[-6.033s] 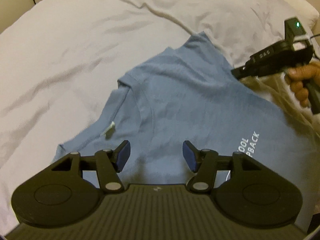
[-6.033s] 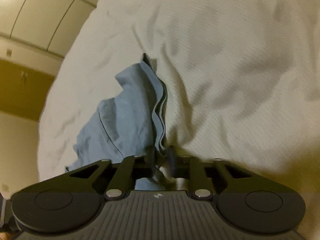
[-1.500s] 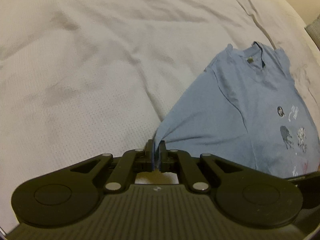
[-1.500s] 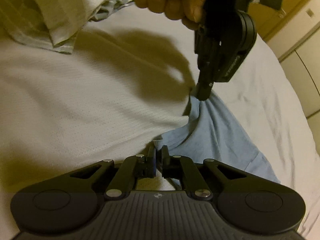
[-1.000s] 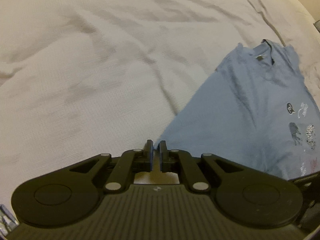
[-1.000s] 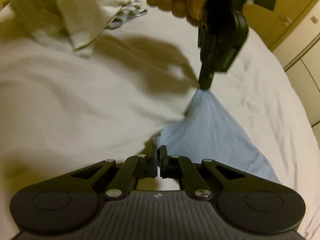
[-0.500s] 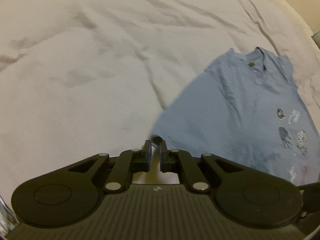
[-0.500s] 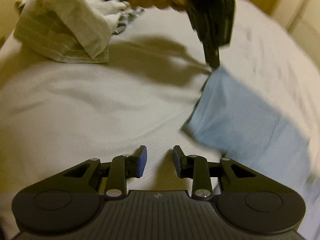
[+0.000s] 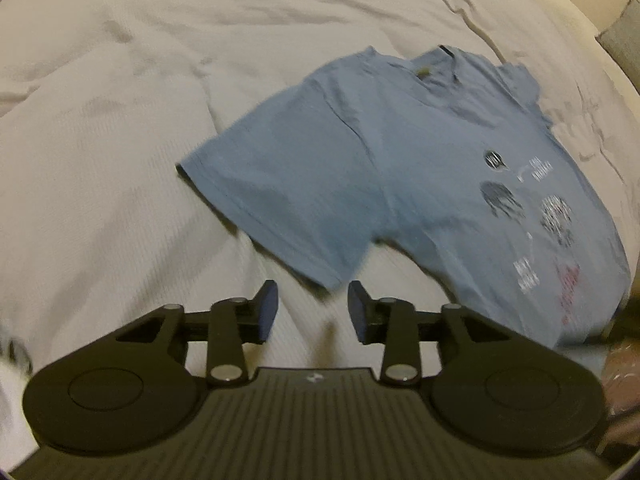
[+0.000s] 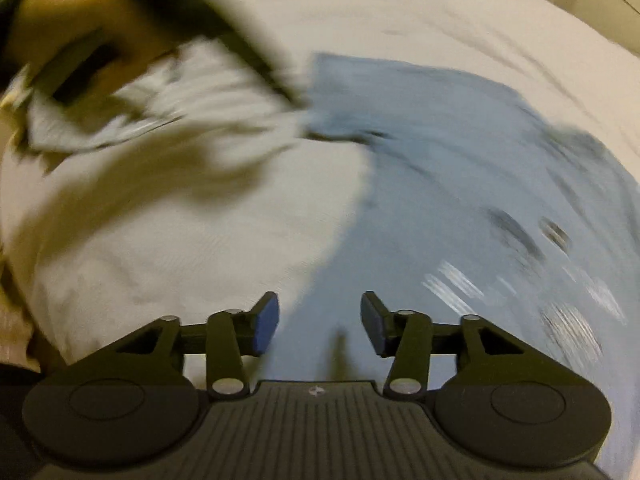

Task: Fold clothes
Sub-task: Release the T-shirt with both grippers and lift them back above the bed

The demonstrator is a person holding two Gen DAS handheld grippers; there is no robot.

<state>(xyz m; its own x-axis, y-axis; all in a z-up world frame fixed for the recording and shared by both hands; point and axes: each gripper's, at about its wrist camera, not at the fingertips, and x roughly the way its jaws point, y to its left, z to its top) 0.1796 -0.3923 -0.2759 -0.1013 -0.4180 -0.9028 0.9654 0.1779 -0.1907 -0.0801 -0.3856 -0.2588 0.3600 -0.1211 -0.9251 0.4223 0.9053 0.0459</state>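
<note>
A light blue cotton T-shirt (image 9: 420,168) with a printed front lies spread flat on a white bedsheet (image 9: 120,140). The left gripper (image 9: 313,307), fingers spread and empty, hovers just short of the nearest sleeve hem, the shirt's length running ahead and right. The right gripper (image 10: 320,318), also spread and empty, hangs over the shirt's body.

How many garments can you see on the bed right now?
2. A blue printed T-shirt lies spread flat on the white bedsheet; a pale striped garment sits crumpled beyond it, blurred in the right wrist view. Others may lie out of frame.

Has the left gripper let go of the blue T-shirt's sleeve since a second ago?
Yes. The left gripper is open and drawn back; the blue T-shirt lies flat on the white bedsheet.
</note>
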